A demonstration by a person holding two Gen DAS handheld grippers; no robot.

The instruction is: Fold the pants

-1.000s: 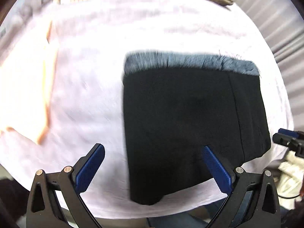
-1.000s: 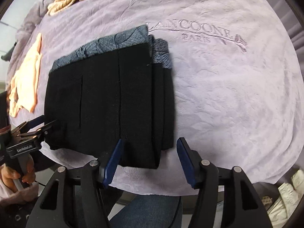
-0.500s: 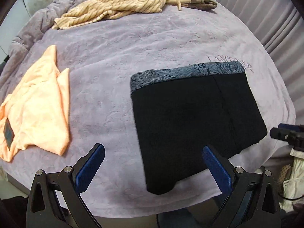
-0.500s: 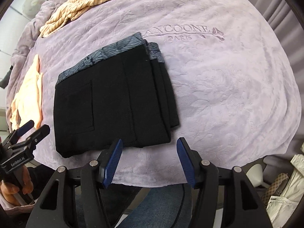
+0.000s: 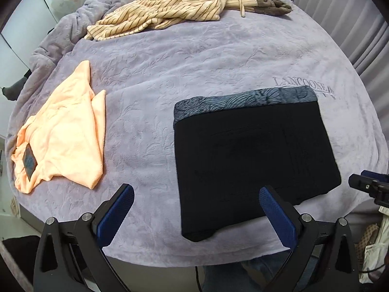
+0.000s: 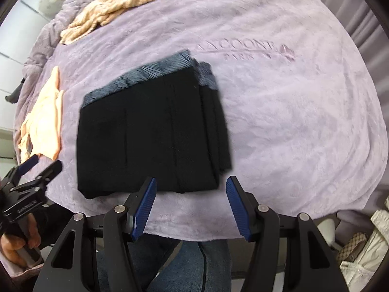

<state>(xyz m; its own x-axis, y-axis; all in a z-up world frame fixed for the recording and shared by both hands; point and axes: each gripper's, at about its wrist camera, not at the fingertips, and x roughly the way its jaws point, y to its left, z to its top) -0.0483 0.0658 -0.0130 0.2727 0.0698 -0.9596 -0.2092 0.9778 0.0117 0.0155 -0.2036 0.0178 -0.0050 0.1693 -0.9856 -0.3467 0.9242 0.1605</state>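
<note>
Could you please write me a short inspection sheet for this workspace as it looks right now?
Surface: purple blanket over a bed, lettering stitched in.
Job's things: black pants folded into a flat rectangle, patterned waistband on the far edge.
Clutter: orange shirt to the left; striped robe at the far end.
Grippers: left gripper and right gripper both open, holding nothing.
Cables: nothing seen.
Surroundings: curtain at right; bags on the floor.

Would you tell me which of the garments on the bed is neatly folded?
The black pants near the bed's front edge; the peach top lies loosely spread and the striped garment is crumpled.
</note>
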